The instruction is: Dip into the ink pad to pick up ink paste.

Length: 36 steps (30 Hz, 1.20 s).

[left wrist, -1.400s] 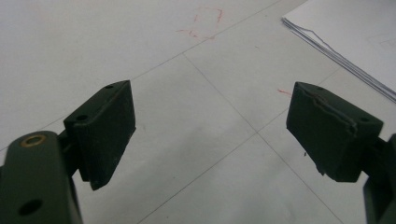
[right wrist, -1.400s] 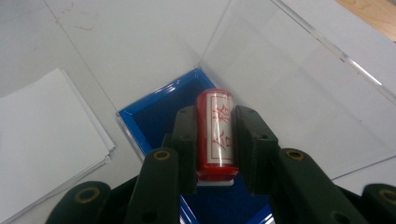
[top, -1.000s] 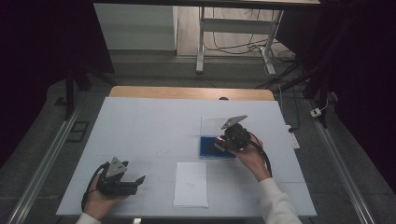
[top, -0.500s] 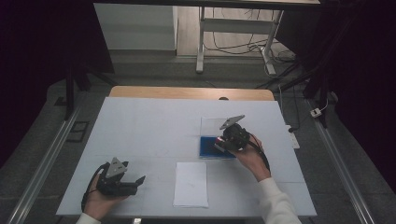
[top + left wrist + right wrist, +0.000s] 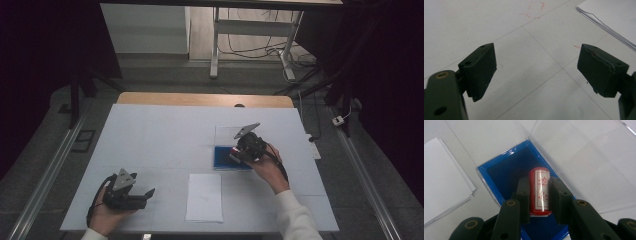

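Note:
My right gripper point(image 5: 539, 192) is shut on a red cylindrical stamp point(image 5: 539, 187) with a white label bearing red characters. It holds the stamp over the blue ink pad box point(image 5: 506, 167), whose clear lid point(image 5: 586, 162) lies open beside it. From above, the right gripper point(image 5: 239, 152) sits over that blue box point(image 5: 220, 157) right of the table's middle. A stack of white paper point(image 5: 205, 197) lies near the front edge. My left gripper point(image 5: 147, 194) rests at the front left; its black pads point(image 5: 480, 70) stand wide apart over bare table with nothing between them.
The white table point(image 5: 165, 130) has a wooden strip along its far edge. The corner of the paper stack point(image 5: 609, 17) shows at the upper right of the left gripper view. Metal frame legs and cables stand on the floor beyond the table.

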{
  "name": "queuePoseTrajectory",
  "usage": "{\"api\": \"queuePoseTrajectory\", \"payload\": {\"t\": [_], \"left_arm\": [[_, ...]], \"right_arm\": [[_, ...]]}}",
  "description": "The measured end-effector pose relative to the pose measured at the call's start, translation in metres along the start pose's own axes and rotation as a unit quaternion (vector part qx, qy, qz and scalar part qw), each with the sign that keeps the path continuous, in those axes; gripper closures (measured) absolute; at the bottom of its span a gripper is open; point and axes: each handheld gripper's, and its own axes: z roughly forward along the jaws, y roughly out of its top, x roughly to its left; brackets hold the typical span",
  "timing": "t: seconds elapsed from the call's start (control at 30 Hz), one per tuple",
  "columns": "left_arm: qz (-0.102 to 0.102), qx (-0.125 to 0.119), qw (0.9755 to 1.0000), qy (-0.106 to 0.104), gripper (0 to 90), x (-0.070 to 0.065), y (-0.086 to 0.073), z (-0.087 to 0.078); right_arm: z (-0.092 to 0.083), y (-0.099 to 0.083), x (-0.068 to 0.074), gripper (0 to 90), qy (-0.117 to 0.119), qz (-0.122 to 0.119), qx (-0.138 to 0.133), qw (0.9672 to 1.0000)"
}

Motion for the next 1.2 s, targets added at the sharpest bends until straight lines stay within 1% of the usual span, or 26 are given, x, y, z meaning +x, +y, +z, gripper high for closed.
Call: {"api": "queuePoseTrajectory", "payload": {"t": [0.1, 0.33, 0.4, 0.6, 0.7, 0.87, 1.03, 1.17, 1.2], "left_arm": [[-0.002, -0.001, 1.0000, 0.000, 15.7, 0.0003, -0.0001, -0.0005], [-0.001, 0.000, 1.0000, 0.000, 15.7, -0.0006, 0.0002, -0.0005], [-0.001, -0.001, 1.0000, 0.000, 15.7, -0.0015, 0.0001, -0.0003], [-0.001, 0.000, 1.0000, 0.000, 15.7, -0.0012, 0.0003, -0.0008], [-0.001, 0.000, 1.0000, 0.000, 15.7, -0.0013, 0.0001, -0.0012], [-0.002, 0.000, 1.0000, 0.001, 15.7, -0.0017, 0.0000, -0.0015], [-0.002, 0.000, 1.0000, -0.001, 15.7, -0.0020, -0.0001, -0.0008], [-0.002, 0.000, 1.0000, 0.000, 15.7, -0.0021, 0.0001, -0.0007], [-0.001, 0.000, 1.0000, 0.000, 15.7, -0.0021, 0.0002, -0.0007]], "right_arm": [[0.0019, -0.0006, -0.0008, 70.2, 0.003, 0.004, 0.004, 1.0000], [0.0032, 0.0035, 0.0029, 70.4, -0.006, -0.006, 0.024, 0.9997], [0.0033, 0.0031, 0.0031, 70.5, -0.006, -0.006, 0.025, 0.9997], [0.0041, 0.0017, 0.0023, 70.5, -0.005, -0.003, 0.020, 0.9998], [0.0042, 0.0018, 0.0032, 70.6, -0.009, -0.009, 0.021, 0.9997], [0.0044, 0.0002, 0.0034, 70.6, -0.009, -0.005, 0.017, 0.9998], [0.0044, -0.0004, 0.0036, 70.6, -0.010, -0.009, 0.016, 0.9998], [0.0045, -0.0014, 0.0035, 70.6, -0.008, -0.004, 0.011, 0.9999], [0.0045, -0.0015, 0.0038, 70.6, -0.010, -0.008, 0.012, 0.9998]]}}
